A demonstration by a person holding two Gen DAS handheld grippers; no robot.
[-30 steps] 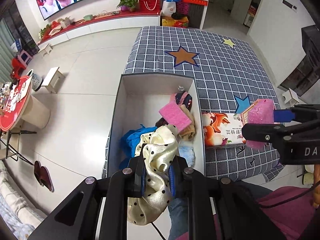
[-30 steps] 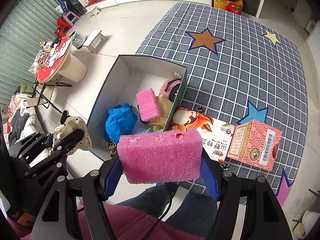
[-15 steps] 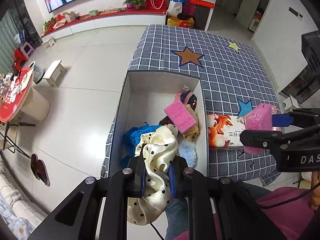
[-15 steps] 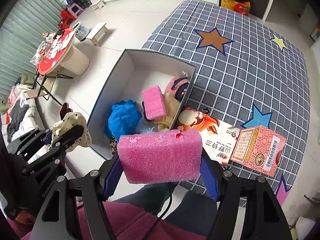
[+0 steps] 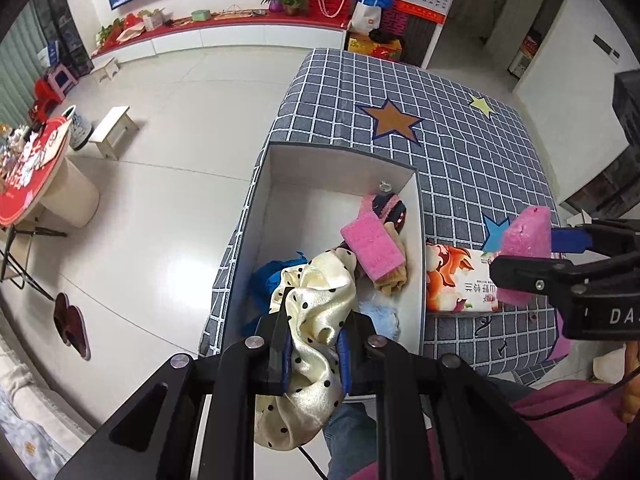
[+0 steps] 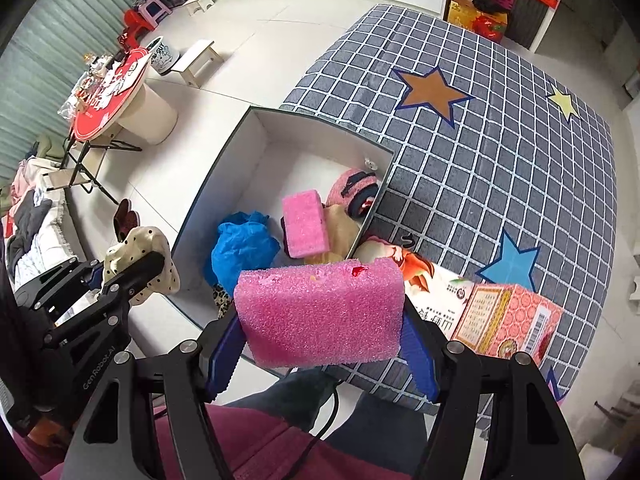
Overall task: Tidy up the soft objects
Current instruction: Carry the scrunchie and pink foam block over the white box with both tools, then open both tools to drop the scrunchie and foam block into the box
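Observation:
My left gripper (image 5: 312,344) is shut on a cream polka-dot satin cloth (image 5: 316,312), held above the near end of the white open box (image 5: 280,184). My right gripper (image 6: 320,340) is shut on a pink sponge block (image 6: 320,312), held above the box's near right corner; the block also shows in the left wrist view (image 5: 524,240). Inside the box lie a second pink sponge (image 6: 304,222), a blue cloth (image 6: 240,248), a tan cloth (image 6: 340,232) and a pink striped soft item (image 6: 356,192).
The box sits on a grey checked cover with stars (image 6: 500,140). A fox-print tissue pack (image 5: 460,280) and a pink patterned carton (image 6: 504,320) lie right of the box. A round red table (image 6: 108,92) and white stools stand on the floor to the left.
Both grippers have moved slightly forward and up over the box, each still holding its item. The box contents have not moved.

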